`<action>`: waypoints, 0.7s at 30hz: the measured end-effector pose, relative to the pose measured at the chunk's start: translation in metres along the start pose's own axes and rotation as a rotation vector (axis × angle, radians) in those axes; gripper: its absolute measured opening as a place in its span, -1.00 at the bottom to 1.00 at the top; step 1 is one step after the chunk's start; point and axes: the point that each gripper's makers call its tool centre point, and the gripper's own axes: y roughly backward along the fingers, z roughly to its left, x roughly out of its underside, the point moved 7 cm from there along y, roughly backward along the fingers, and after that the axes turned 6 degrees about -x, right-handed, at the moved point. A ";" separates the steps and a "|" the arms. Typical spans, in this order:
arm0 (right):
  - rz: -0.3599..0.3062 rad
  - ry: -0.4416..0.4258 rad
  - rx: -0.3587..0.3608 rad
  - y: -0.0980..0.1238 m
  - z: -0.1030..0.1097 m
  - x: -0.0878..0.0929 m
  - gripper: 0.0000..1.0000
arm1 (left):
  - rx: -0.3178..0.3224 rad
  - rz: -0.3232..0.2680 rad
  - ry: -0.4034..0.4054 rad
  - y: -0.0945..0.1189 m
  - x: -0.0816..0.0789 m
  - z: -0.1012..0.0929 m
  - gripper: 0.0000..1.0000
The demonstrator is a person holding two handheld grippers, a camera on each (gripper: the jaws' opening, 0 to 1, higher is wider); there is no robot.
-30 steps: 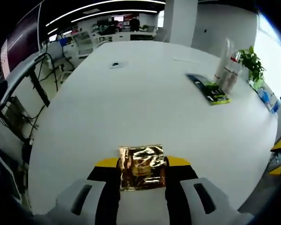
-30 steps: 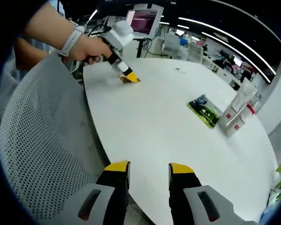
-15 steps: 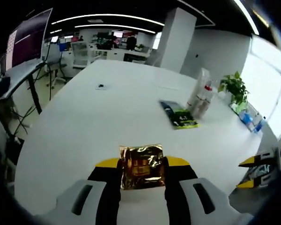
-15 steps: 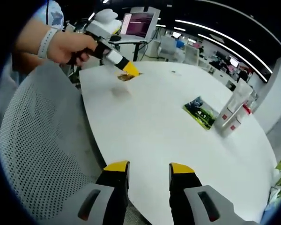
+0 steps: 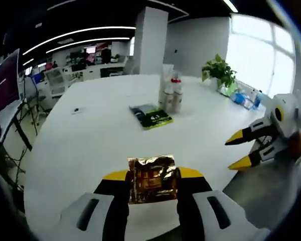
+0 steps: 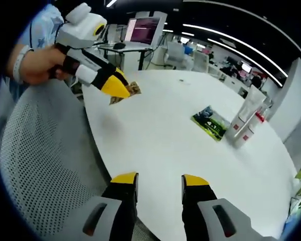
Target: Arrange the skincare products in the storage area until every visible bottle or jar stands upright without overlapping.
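left tool: jaws closed in on a gold foil sachet, gripping it by its two side edges; sachet is crinkled, flat face toward the camera, lifted off the tabletop
left tool, seen from right gripper view: upper left, yellow tips pointing right and down, the sachet pokes out behind the tips; a hand with a pale wristband holds the handle
right tool: jaws parted with a clear gap, nothing between them, white tabletop showing through the gap
right tool, seen from left gripper view: far right, two yellow tips pointing left, apart, nothing between them, off the tabletop edge
tabletop: white, rounded edge, stretches ahead of both tools
green packet: lies flat on the tabletop, well ahead of the left tool; in right gripper view ahead and right of the right tool
skincare bottles: cluster of white tubes and bottles, one with a red cap, standing upright just beyond the packet; in right gripper view just right of the packet, red labels visible; exact count cannot tell
small dark item: on the tabletop far ahead-left of the left tool, too small to tell
potted plant: beyond the bottles, near the window
mesh chair: grey, left of the right tool, beside the tabletop edge
monitor: lit screen, far behind the left tool
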 end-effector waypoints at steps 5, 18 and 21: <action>-0.093 -0.081 -0.049 0.008 0.001 -0.010 -0.36 | 0.064 -0.023 -0.139 0.011 0.001 -0.021 -0.35; -0.471 -0.750 -0.410 0.010 0.009 -0.051 -0.25 | 0.080 -0.064 -0.220 0.012 -0.001 -0.029 -0.35; -0.551 -0.877 -0.463 0.010 0.004 -0.054 -0.27 | 0.083 -0.068 -0.212 0.012 -0.002 -0.029 -0.35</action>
